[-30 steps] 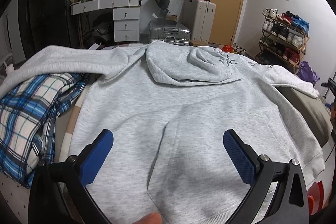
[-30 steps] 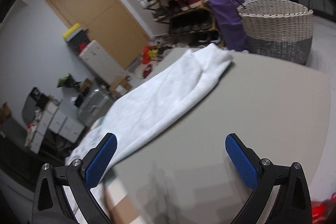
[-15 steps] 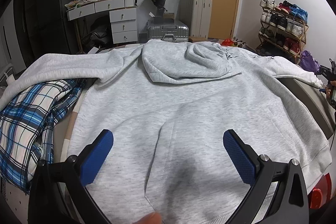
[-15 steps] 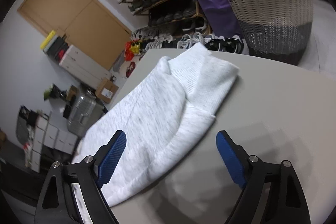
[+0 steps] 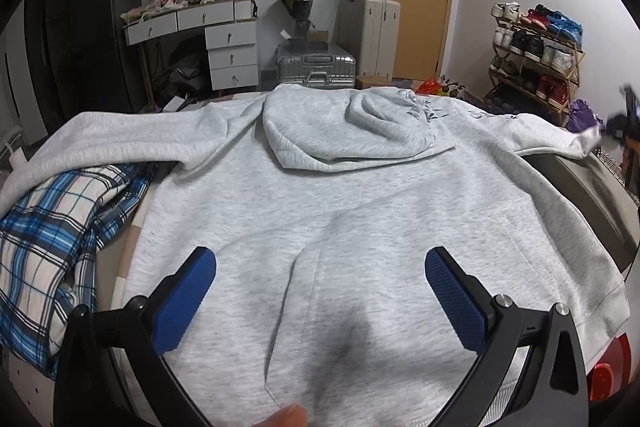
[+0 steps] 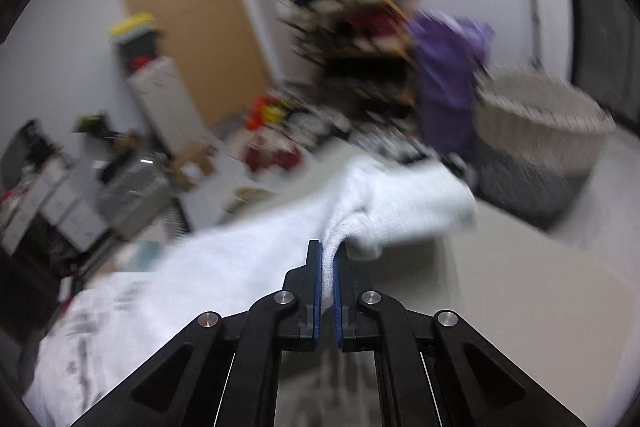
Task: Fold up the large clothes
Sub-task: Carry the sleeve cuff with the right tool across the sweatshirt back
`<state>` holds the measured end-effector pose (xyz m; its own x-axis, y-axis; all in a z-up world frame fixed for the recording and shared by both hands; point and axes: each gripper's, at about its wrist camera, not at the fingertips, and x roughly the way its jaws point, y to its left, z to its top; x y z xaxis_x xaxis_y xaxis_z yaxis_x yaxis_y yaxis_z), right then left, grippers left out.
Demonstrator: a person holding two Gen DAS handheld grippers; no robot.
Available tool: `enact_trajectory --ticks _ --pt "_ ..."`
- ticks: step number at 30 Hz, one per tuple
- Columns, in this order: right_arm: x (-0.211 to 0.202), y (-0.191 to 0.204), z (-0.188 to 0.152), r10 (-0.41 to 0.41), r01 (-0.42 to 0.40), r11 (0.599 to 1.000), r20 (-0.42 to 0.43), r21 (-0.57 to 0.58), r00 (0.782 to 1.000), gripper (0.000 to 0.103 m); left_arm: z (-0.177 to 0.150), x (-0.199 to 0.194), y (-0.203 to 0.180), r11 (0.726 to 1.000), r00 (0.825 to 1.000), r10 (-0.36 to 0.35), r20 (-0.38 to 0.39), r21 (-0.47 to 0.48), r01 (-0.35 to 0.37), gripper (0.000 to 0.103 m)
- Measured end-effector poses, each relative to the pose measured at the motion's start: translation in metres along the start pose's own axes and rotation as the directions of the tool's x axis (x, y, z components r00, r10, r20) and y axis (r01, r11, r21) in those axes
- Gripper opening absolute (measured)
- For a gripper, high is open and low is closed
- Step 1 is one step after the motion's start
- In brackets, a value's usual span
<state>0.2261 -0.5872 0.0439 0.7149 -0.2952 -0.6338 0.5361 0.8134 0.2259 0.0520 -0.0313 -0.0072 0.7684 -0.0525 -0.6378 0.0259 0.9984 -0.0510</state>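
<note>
- Your grey hoodie [image 5: 320, 211] lies spread flat on the table [image 5: 592, 195], hood folded down, beside a blue plaid shirt [image 5: 52, 235].
- Your left tool [image 5: 320, 291] hangs above its hem, jaws wide, holding nothing.
- Your right tool [image 6: 327, 267] has just clamped onto the sleeve cuff [image 6: 400, 203].
</note>
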Motion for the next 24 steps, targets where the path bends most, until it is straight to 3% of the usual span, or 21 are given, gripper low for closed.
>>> enact_trajectory --ticks 3,5,8,10,11,13,14,15,16,17,18,19,22,24 --pt "-0.044 0.058 0.002 0.141 -0.136 0.987 0.065 -0.08 0.988 0.004 0.001 -0.003 0.003 1.0 1.0 -0.02 0.013 -0.007 0.02 0.102" --pt "-0.073 0.103 -0.004 0.245 -0.232 0.962 0.082 -0.145 0.966 0.004 0.001 -0.007 0.007 0.999 0.999 -0.03 0.021 -0.014 0.03 0.102" --pt "-0.113 0.186 -0.033 0.434 -0.41 0.877 0.046 -0.251 0.9 0.004 -0.003 -0.013 0.011 0.999 0.999 -0.037 0.03 -0.023 0.037 0.102" --pt "-0.136 0.243 -0.063 0.545 -0.52 0.794 -0.011 -0.315 0.839 0.004 -0.007 -0.016 0.015 0.999 0.999 -0.039 0.033 -0.033 0.04 0.102" --pt "-0.148 0.281 -0.086 0.605 -0.584 0.733 -0.057 -0.349 0.794 0.004 -0.008 -0.017 0.017 0.998 0.999 -0.038 0.032 -0.038 0.04 0.102" --pt "-0.158 0.331 -0.12 0.671 -0.665 0.647 -0.136 -0.373 0.729 0.005 -0.012 -0.02 0.021 0.998 0.999 -0.034 0.029 -0.047 0.035 0.102" --pt "-0.163 0.366 -0.149 0.702 -0.719 0.585 -0.21 -0.375 0.68 0.008 -0.014 -0.022 0.024 0.998 0.999 -0.03 0.03 -0.05 0.031 0.102" --pt "-0.164 0.388 -0.168 0.712 -0.752 0.544 -0.268 -0.373 0.648 0.009 -0.016 -0.024 0.026 0.998 0.999 -0.027 0.031 -0.052 0.029 0.102" --pt "-0.165 0.409 -0.189 0.713 -0.785 0.494 -0.343 -0.374 0.612 0.016 -0.017 -0.025 0.028 0.998 0.999 -0.023 0.032 -0.054 0.025 0.102" --pt "-0.166 0.435 -0.217 0.699 -0.818 0.427 -0.433 -0.386 0.569 0.031 -0.018 -0.026 0.03 0.998 0.999 -0.018 0.031 -0.055 0.02 0.102" --pt "-0.167 0.445 -0.232 0.694 -0.833 0.391 -0.469 -0.391 0.546 0.036 -0.019 -0.027 0.032 0.998 1.0 -0.012 0.029 -0.057 0.014 0.102" --pt "-0.168 0.452 -0.246 0.694 -0.836 0.374 -0.477 -0.401 0.539 0.039 -0.021 -0.028 0.035 0.998 1.0 -0.006 0.028 -0.06 0.008 0.102" --pt "-0.153 0.449 -0.254 0.648 -0.776 0.469 -0.432 -0.422 0.627 0.044 -0.023 -0.027 0.043 0.997 1.0 0.002 0.025 -0.074 0.0 0.102" --pt "-0.128 0.436 -0.247 0.585 -0.718 0.563 -0.416 -0.409 0.696 0.044 -0.023 -0.024 0.046 0.996 1.0 -0.003 0.019 -0.086 0.005 0.102"
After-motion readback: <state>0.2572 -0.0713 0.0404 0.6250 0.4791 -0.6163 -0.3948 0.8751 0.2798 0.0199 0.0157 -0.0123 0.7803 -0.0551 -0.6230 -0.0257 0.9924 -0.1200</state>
